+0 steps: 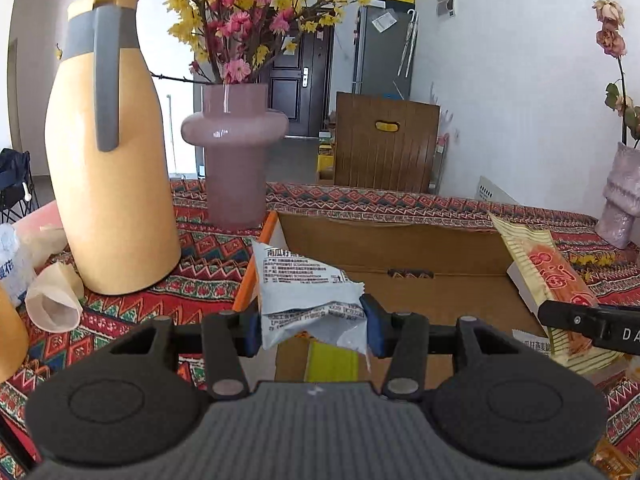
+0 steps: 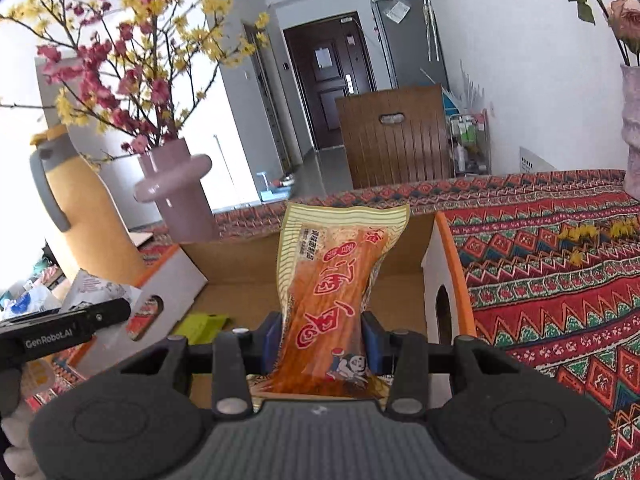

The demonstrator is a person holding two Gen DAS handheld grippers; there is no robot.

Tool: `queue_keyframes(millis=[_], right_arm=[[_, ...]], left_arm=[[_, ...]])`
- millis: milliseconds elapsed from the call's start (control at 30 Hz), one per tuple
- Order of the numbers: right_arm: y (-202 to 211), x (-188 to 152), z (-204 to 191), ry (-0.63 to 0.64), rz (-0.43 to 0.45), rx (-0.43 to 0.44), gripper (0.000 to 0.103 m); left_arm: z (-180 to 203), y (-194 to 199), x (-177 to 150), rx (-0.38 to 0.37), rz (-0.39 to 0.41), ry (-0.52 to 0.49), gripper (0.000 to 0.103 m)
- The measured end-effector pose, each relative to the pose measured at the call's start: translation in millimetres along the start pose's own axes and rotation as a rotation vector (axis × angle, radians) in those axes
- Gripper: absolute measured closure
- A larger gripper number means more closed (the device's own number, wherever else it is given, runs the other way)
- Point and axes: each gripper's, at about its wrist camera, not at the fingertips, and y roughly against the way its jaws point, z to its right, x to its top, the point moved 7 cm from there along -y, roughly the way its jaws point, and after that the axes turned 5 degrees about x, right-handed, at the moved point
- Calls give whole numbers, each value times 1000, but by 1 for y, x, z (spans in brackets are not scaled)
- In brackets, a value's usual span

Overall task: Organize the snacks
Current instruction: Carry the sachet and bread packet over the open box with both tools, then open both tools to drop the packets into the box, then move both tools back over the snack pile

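Observation:
My left gripper (image 1: 311, 326) is shut on a crumpled white snack packet (image 1: 308, 300) with black print, held over the open cardboard box (image 1: 400, 240). My right gripper (image 2: 322, 338) is shut on a long orange and yellow snack bag (image 2: 332, 284), which stands up above the same box (image 2: 240, 264). From the left wrist that orange bag (image 1: 556, 284) shows at the right with the right gripper's black finger (image 1: 576, 320) across it. The white packet (image 2: 96, 286) and the left gripper's black finger (image 2: 80, 324) show at the left of the right wrist view. A yellow-green packet (image 2: 202, 326) lies on the box floor.
A tall yellow thermos jug (image 1: 108, 168) and a pink vase of flowering branches (image 1: 234, 152) stand left of the box on the patterned tablecloth (image 2: 560, 280). Paper cups (image 1: 52, 304) lie near the jug. Another pink vase (image 1: 624, 196) stands far right. A wooden chair back (image 1: 384, 144) rises behind the table.

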Motion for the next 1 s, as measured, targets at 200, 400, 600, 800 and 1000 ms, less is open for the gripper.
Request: queue_keyframes(millis=[200,400,600,800,1000], right_arm=[[3,-1,1,-3,23,1,34],[25,3,-1,9,109,-1,0],[39,9,-1,16,159,-18,0],[53,18,-8,48,195,-34,0],[93,16,-10,65,239,-93,0]], left_arm=[[-3,21,7,14,87,24,0],[-5,33,8,8,114,54,0],[-3,38,13,4,132,46,0],[-2,64,24,10,186,50,0],[-15,106,27,-26,222,74,0]])
